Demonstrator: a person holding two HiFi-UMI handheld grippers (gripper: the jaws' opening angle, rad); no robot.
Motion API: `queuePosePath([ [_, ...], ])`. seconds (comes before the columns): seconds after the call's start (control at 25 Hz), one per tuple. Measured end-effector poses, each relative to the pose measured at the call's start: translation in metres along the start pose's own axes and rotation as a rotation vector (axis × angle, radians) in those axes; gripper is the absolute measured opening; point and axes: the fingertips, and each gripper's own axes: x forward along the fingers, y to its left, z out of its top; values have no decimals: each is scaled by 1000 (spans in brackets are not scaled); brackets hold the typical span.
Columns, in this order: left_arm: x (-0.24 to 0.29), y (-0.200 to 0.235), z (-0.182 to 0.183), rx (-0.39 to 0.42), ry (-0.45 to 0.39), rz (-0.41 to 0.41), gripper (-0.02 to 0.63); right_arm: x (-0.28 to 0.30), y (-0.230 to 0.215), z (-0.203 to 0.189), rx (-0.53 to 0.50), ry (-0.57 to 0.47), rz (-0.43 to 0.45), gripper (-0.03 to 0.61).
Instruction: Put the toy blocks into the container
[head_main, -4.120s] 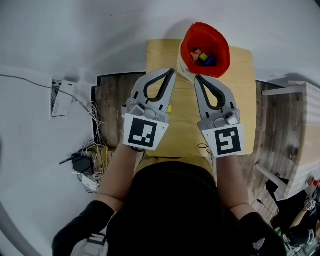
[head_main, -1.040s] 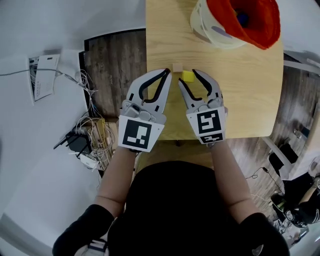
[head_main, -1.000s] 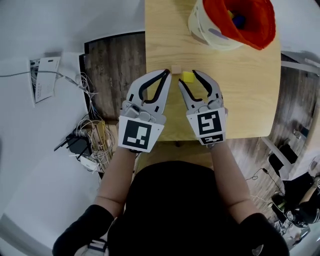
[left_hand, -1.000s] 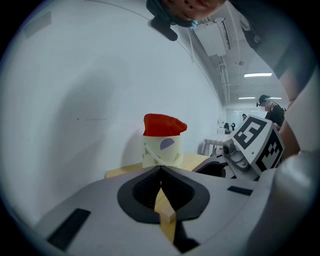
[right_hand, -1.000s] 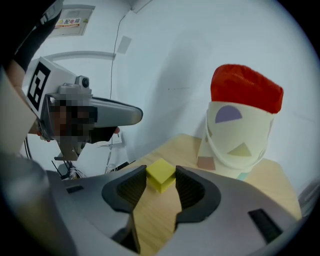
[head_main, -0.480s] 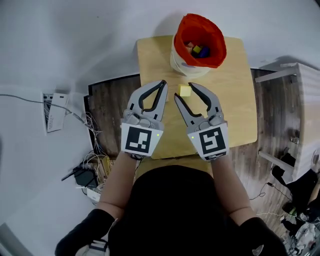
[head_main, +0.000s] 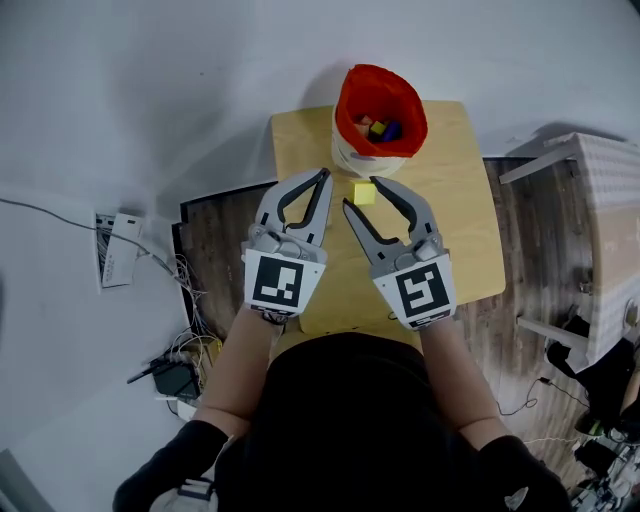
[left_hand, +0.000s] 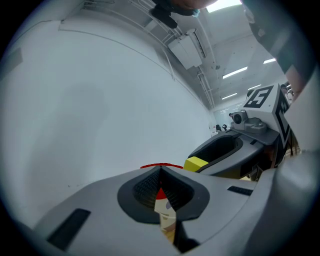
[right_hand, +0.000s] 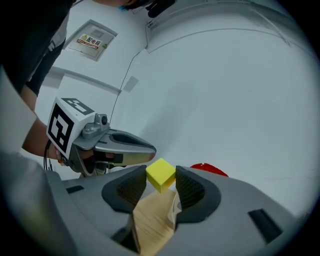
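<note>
My right gripper (head_main: 366, 197) is shut on a yellow block (head_main: 365, 192) and holds it in the air over the wooden table (head_main: 450, 230). In the right gripper view the yellow block (right_hand: 161, 174) sits cornerwise between the ribbed pads. My left gripper (head_main: 323, 177) hangs just left of it, jaws together with nothing in them; in its own view the left gripper's (left_hand: 160, 172) tips meet. The container (head_main: 380, 125), a white bucket with a red liner, stands at the table's far end just beyond the block, with several coloured blocks inside.
Cables and a power strip (head_main: 170, 375) lie on the floor at the left, with a white box (head_main: 118, 262) by the wall. A pale table (head_main: 600, 200) stands to the right. The wooden table's left edge runs below my left gripper.
Both grippers have risen off the table, the right one carrying the yellow block up with it. The bucket now appears closer to the grippers' tips in the head view.
</note>
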Motion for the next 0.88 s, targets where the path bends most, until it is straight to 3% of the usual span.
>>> queuePosePath([
  [0.2,15,-1,-6,-17,15,-4,9,4,-14,-5,26,9,-9,198],
  [0.56,62,5,-2,-17,33,5,9,18,-76,-11,74,1,-30,198],
  [0.88,100,6,-3,7,50,22,9,40,-112,-22,74,-4,13,198],
])
